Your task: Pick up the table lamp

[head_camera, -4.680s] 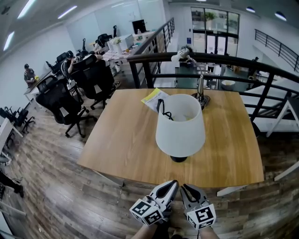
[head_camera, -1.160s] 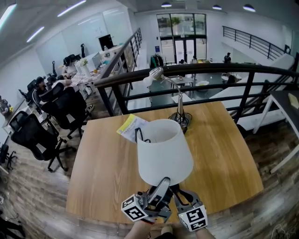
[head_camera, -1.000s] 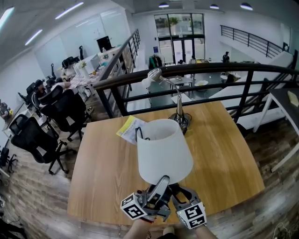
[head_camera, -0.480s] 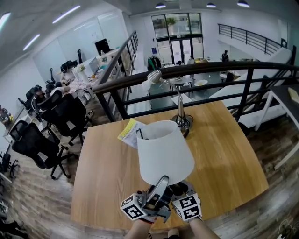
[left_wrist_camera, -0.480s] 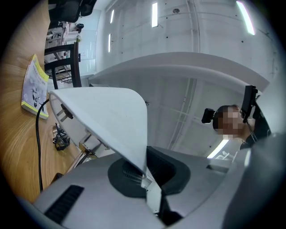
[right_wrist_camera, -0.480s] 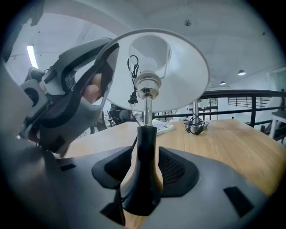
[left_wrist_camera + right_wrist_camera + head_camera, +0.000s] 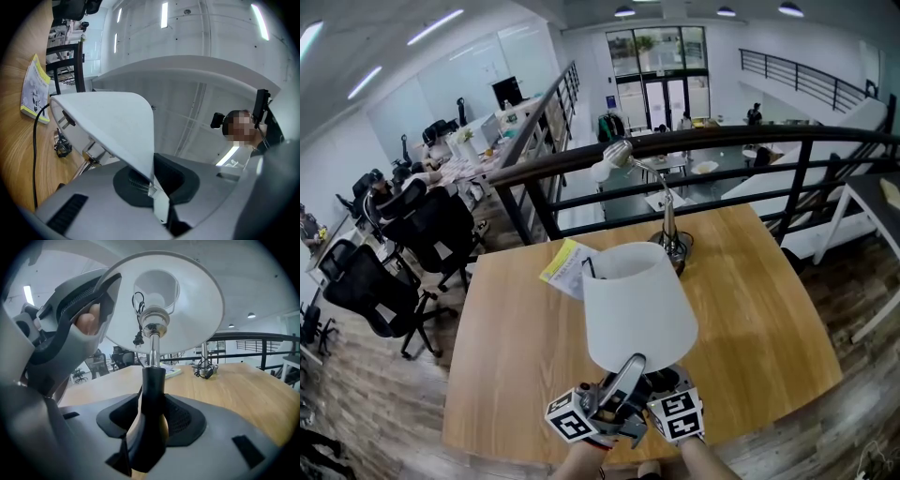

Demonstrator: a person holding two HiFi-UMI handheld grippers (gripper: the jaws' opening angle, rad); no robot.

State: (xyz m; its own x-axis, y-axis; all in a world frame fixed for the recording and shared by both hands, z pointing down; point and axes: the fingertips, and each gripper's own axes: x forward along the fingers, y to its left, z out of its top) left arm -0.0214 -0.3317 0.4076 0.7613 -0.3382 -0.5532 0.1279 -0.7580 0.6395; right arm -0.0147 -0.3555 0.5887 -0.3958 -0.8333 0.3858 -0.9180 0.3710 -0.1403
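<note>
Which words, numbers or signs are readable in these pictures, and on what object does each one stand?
No text can be read in any view.
yellow booklet on the table: it carries print, but too small to read.
marker cubes on the tools: black and white square patterns only, no letters.

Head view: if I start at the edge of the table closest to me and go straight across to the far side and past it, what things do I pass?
white table lamp → silver desk lamp → black railing
</note>
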